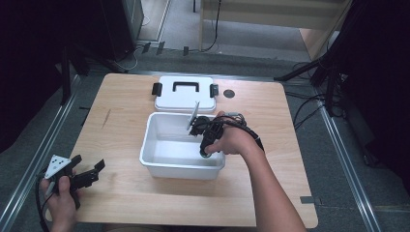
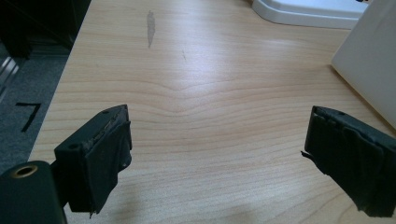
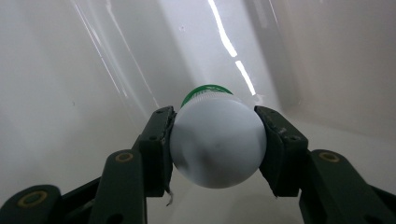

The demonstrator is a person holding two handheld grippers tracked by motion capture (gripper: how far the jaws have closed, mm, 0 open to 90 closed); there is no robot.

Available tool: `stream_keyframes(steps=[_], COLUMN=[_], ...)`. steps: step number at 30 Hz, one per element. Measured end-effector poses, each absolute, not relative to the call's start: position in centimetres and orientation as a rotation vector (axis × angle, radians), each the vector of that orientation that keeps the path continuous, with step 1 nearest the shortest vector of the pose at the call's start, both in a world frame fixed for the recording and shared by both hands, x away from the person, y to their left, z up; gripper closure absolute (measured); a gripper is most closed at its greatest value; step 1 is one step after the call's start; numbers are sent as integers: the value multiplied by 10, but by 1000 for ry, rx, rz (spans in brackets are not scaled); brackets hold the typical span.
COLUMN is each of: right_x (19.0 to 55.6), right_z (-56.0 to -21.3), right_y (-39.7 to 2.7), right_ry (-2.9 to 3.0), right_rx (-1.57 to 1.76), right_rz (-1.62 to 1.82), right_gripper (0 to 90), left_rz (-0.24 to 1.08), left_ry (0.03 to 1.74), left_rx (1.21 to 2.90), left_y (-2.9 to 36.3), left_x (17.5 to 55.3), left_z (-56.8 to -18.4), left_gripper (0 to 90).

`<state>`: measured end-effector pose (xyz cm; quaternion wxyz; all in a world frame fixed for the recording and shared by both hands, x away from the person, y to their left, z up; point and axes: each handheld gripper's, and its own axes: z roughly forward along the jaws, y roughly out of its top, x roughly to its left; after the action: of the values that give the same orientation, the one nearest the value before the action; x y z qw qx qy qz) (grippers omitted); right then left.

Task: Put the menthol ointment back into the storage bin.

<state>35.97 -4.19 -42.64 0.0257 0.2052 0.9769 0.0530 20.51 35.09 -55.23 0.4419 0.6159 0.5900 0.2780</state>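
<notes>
Left gripper point(image 1: 89, 175) near the table's front edge, jaws spread and empty, well left of the white rectangular plastic tub point(image 1: 159, 159), right gripper point(image 3: 215, 140) inside the tub pinching a white round bottle with green cap point(image 3: 217, 142), white handled lid point(image 1: 183, 94) just behind the tub.

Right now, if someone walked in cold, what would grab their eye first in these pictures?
The white bin in the middle of the table, with the right claw reaching down inside it, shut on a white bulb with a green band. Behind the bin lies its lid, flat, with a black handle. The left claw sits open at the table's near left corner, holding nothing.
</notes>
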Motion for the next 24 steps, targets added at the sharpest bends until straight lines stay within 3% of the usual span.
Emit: stream_keyframes(steps=[24], right_x=[360], right_z=[-443], right_y=[-33], right_ry=[3048], right_rx=[608], right_rz=[159], right_gripper=[513], left_rz=[686], left_ry=[1464], left_rx=[1526], left_y=[351], left_x=[205], left_z=[-552], left_gripper=[82])
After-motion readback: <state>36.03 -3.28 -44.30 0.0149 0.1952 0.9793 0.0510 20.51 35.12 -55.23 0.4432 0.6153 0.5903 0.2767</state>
